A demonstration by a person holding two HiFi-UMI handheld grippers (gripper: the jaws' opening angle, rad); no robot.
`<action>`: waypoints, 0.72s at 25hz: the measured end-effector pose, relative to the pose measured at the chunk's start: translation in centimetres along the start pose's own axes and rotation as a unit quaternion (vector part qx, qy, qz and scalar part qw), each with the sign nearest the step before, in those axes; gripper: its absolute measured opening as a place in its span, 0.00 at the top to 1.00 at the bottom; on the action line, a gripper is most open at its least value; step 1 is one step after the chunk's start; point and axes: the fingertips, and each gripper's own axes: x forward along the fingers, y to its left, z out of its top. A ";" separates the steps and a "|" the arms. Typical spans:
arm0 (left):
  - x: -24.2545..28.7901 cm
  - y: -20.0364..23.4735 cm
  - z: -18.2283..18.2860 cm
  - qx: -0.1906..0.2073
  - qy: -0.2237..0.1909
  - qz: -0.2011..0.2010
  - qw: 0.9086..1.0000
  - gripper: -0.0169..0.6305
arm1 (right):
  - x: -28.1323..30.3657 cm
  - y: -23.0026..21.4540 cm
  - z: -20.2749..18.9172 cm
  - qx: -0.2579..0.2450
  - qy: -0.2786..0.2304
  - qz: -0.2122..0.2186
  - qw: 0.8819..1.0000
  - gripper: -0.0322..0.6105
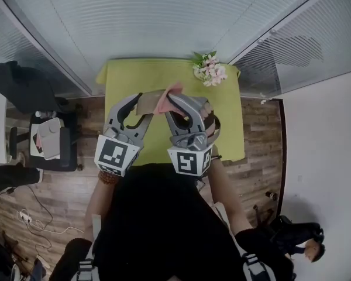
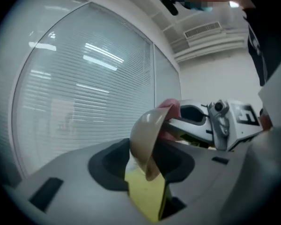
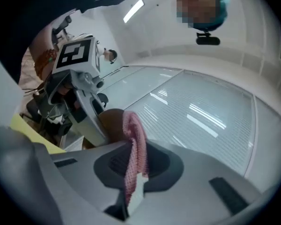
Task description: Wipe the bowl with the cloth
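Over the green table (image 1: 128, 78) I hold a tan bowl (image 1: 146, 104) and a pink cloth (image 1: 167, 97) in the air. In the left gripper view the bowl (image 2: 147, 135) stands on edge, its rim down in the gap of my left gripper (image 2: 147, 179). The jaws stand wider than the rim, which leans on the right-hand jaw. My right gripper (image 3: 131, 182) is shut on the pink cloth (image 3: 133, 149). The cloth lies against the bowl's (image 3: 110, 121) inside. In the head view the left gripper (image 1: 141, 107) and right gripper (image 1: 176, 105) meet at the bowl.
A small bunch of pink and white flowers (image 1: 209, 69) lies at the table's far right corner. Glass walls with blinds (image 1: 164, 22) close the space behind. A dark chair with items on it (image 1: 50, 136) stands on the wooden floor to the left.
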 end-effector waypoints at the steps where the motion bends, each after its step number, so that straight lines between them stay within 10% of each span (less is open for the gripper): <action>1: 0.0 0.1 0.5 0.025 -0.001 0.018 1.000 0.75 | 0.1 0.6 0.4 -0.036 -0.001 0.010 0.999 0.91; 10: 0.7 0.2 0.9 0.136 0.037 0.072 0.987 0.84 | 0.4 1.1 -0.1 -0.016 0.024 0.004 1.000 0.91; 14: 1.3 -0.2 1.0 0.122 0.037 0.093 0.987 0.87 | 0.2 0.4 -1.1 0.005 0.041 -0.018 0.999 0.90; 18: 0.8 -0.2 4.2 0.076 -0.043 0.091 0.992 0.87 | -0.4 -1.2 -1.5 0.141 0.025 -0.039 0.989 0.90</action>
